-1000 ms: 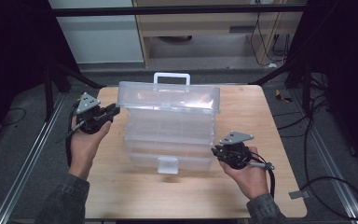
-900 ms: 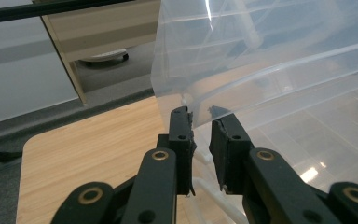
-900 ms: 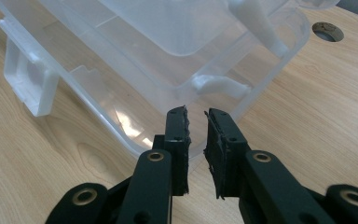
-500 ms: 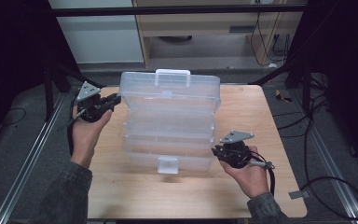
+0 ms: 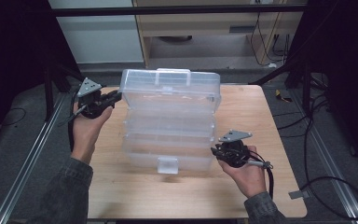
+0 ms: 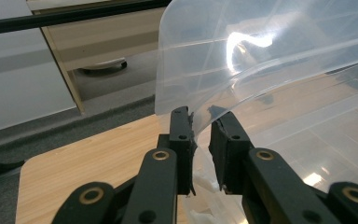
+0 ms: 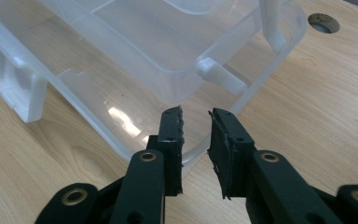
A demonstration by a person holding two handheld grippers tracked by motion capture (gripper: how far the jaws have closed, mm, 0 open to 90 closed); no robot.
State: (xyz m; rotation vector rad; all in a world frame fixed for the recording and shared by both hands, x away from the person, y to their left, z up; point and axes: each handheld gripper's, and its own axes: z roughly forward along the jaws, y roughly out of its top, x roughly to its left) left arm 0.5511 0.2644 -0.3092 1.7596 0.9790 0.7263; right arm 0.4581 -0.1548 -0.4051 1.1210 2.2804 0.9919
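Lid (image 5: 170, 88) swings up over the box (image 5: 168, 149) mid-desk (image 5: 279, 140), left hand-held gripper (image 6: 200, 116) clamped on its corner. Right hand-held gripper (image 7: 196, 114) just eased apart at the box's near rim, pinching nothing — opening nearly done.

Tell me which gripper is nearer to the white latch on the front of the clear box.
Right. The right gripper sits at the box's near right corner, just right of the white latch. The left gripper is up at the raised lid's left edge, much farther away.
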